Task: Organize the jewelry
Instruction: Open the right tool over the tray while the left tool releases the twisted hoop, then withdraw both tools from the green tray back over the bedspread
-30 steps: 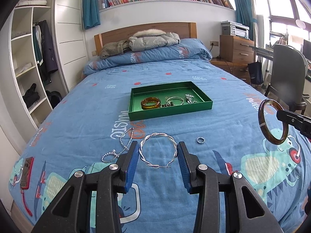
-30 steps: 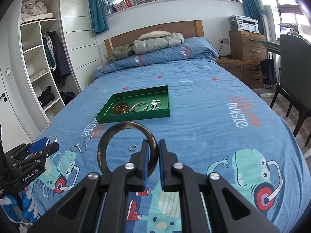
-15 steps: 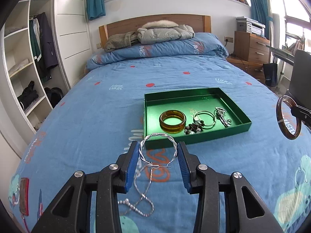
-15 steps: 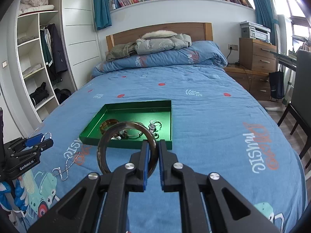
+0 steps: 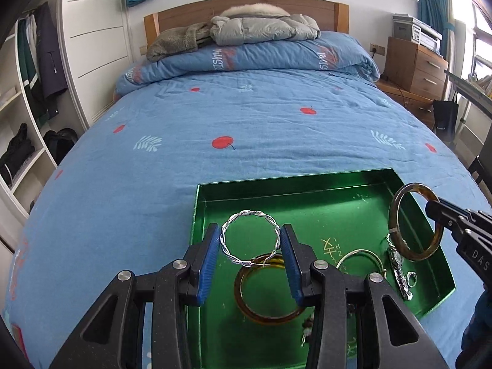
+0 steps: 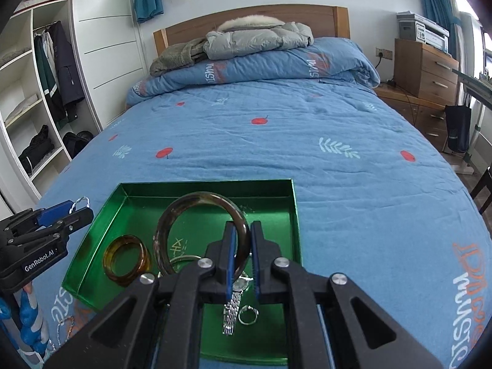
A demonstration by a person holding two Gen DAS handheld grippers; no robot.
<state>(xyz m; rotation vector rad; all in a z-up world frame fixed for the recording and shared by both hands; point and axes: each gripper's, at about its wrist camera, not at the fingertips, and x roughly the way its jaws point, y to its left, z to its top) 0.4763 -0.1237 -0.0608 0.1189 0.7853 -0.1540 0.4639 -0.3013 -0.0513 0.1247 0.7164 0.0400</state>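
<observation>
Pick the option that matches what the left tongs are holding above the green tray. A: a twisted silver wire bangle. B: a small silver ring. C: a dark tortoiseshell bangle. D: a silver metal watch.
A: in the left wrist view the left tongs press their blue pads on both sides of the twisted silver wire bangle, above the shiny green rectangular tray.

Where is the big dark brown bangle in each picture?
Left wrist view: the dark brown bangle is at the far right, pinched by the right gripper above the green tray.
Right wrist view: the bangle is at centre, upright between that gripper's fingers.
Shared landmark: the amber bangle lying in the tray.
</observation>
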